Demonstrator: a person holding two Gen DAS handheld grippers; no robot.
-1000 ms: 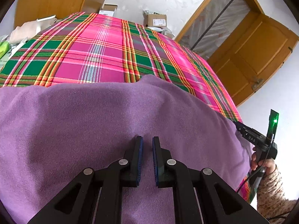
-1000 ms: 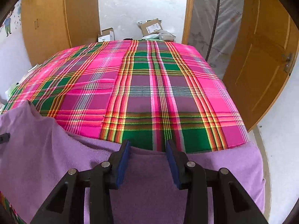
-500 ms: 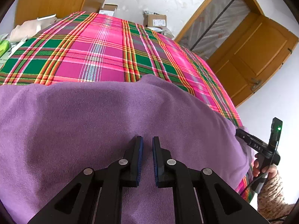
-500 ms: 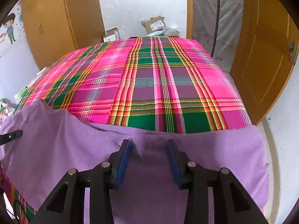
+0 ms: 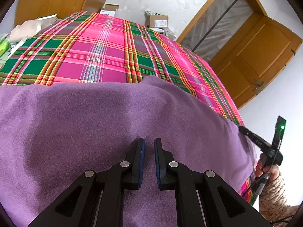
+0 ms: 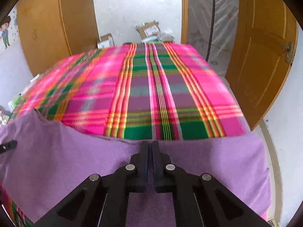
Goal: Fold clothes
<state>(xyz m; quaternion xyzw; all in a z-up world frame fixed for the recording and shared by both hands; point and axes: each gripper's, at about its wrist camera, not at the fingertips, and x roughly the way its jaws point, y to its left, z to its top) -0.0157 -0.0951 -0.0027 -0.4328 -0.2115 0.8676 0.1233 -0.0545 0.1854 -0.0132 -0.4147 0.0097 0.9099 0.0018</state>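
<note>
Pinching purple garment point(image 6: 217, 162) edge, right tool point(image 6: 150, 147) clamps it.

1. The garment point(image 5: 106, 124) is being spread across the near edge of the bedspread point(image 5: 106, 49).
2. The left gripper point(image 5: 149, 141) is being held over the garment, the right gripper point(image 6: 150, 143) at its far hem.
3. Boxes point(image 6: 149, 29) are being kept beyond the bed, a door point(image 6: 263, 56) to its right.
</note>
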